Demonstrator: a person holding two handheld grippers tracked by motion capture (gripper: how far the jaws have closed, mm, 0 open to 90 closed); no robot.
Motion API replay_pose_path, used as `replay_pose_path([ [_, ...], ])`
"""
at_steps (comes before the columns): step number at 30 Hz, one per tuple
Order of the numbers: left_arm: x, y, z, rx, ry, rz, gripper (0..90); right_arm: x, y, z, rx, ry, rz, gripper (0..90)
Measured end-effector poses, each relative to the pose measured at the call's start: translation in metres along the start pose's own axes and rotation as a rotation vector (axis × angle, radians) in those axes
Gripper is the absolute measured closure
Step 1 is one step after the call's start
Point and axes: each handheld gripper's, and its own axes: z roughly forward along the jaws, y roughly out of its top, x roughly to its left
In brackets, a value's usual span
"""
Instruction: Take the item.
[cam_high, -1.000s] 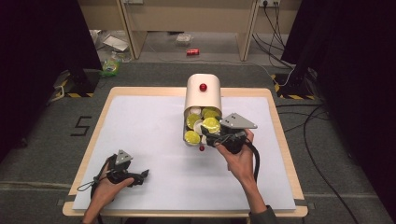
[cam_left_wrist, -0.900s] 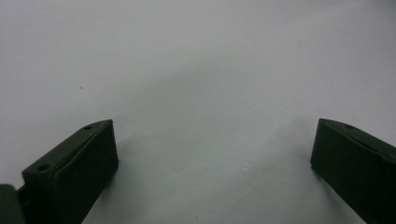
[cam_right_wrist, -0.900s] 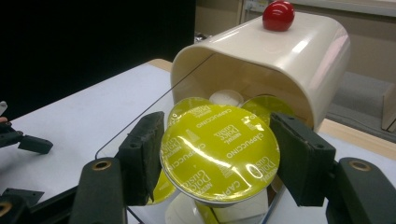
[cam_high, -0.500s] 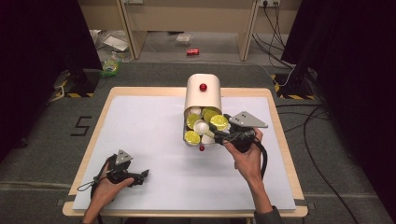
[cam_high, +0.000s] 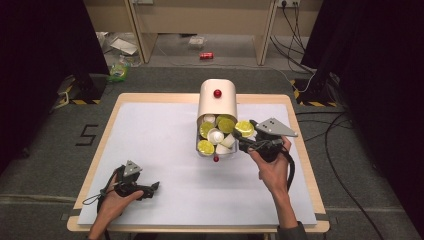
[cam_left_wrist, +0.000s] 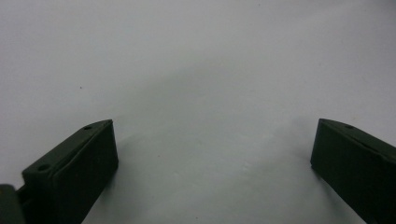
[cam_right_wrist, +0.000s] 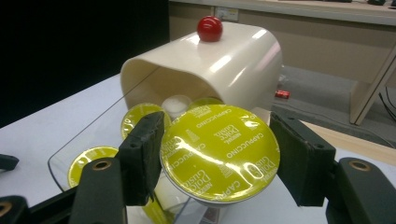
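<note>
high view: the right claw (cam_high: 246, 134) sits at the right side of the cream capsule holder (cam_high: 217, 102), which lies on its side on the white worktop (cam_high: 150, 140) with its clear drawer (cam_high: 214, 142) pulled out toward the person. a yellow-lidded capsule (cam_high: 244, 128) is gripped in that claw and has come out of the drawer; a second ago the claw was lower, right at the drawer's mouth among the other capsules, and it has since drifted to the right and a little away. that suggests the pick has succeeded and the capsule is now being carried off. the left claw (cam_high: 150, 188) rests on the worktop near the front left corner, well apart from the holder, and has not shifted.

left gripper view: the left claw (cam_left_wrist: 210, 154) stands spread wide with nothing but bare worktop between its jaws.

right gripper view: the right claw (cam_right_wrist: 217, 163) is clenched on the capsule (cam_right_wrist: 219, 151), its foil lid reading cappuccino and facing the camera, a pad on either edge. behind it are the holder with its red knob (cam_right_wrist: 209, 28) and the remaining capsules in the drawer.
</note>
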Motion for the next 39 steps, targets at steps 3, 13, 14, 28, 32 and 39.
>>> replay_pose_path([
  [3, 0.000, 0.000, 0.000, -0.001, 0.000, -0.002, 0.0, -0.006, -0.001, -0.003, 0.000, -0.010, 0.012, 38.2],
  [13, 0.000, 0.000, 0.000, -0.001, 0.000, -0.002, 0.0, -0.018, -0.006, -0.004, 0.009, -0.045, 0.030, 38.2],
  [14, 0.000, 0.000, 0.000, -0.001, 0.000, -0.001, 0.0, -0.019, -0.007, -0.004, 0.010, -0.048, 0.030, 38.2],
  [28, 0.000, 0.000, 0.000, 0.000, 0.000, 0.000, 0.0, -0.043, -0.025, 0.002, 0.053, -0.110, 0.066, 38.2],
  [32, 0.000, 0.000, 0.000, -0.001, 0.000, -0.002, 0.0, -0.051, -0.031, 0.004, 0.068, -0.126, 0.079, 38.2],
  [39, 0.000, 0.000, 0.000, 0.000, 0.000, 0.000, 0.0, -0.059, -0.038, 0.005, 0.079, -0.148, 0.090, 38.2],
])
